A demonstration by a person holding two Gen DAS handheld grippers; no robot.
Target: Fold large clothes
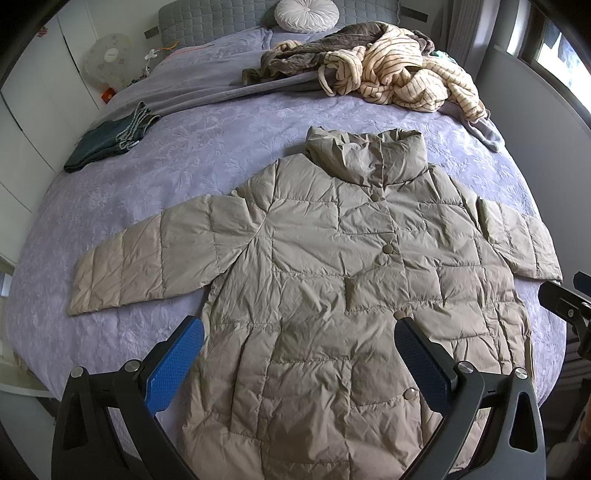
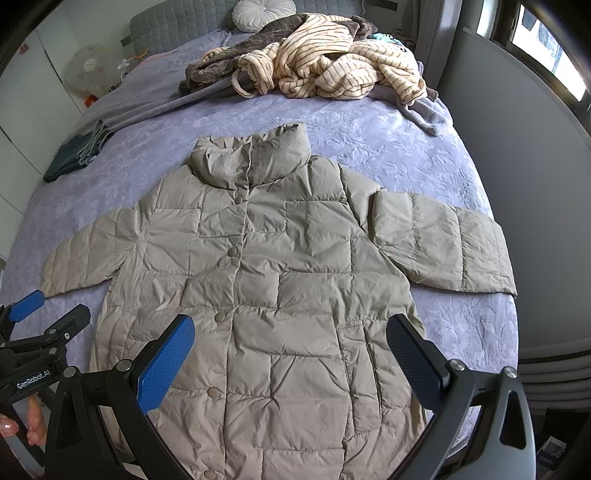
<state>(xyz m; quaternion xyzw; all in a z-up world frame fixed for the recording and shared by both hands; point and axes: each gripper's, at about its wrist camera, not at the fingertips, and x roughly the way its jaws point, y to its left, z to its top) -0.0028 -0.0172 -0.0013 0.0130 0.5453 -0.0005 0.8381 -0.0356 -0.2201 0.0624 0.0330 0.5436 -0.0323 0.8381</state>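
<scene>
A beige quilted puffer jacket (image 1: pixel 325 266) (image 2: pixel 280 266) lies flat and front up on the bed, snaps closed, collar toward the headboard, both sleeves spread sideways. My left gripper (image 1: pixel 299 332) hovers open above the jacket's lower left part, nothing between its blue pads. My right gripper (image 2: pixel 290 332) hovers open over the lower right part, also holding nothing. In the right wrist view the left gripper (image 2: pixel 27 325) shows at the left edge, with a hand (image 2: pixel 22 424) beneath it. The right gripper's edge (image 1: pixel 569 306) appears at the right of the left wrist view.
A lavender bedspread (image 1: pixel 207 147) covers the bed. A pile of striped cream and brown clothes (image 1: pixel 388 70) (image 2: pixel 317 62) lies near the headboard with a round white cushion (image 1: pixel 306 14). Folded dark jeans (image 1: pixel 107 144) (image 2: pixel 74 151) sit at the left side. A wall and window stand to the right.
</scene>
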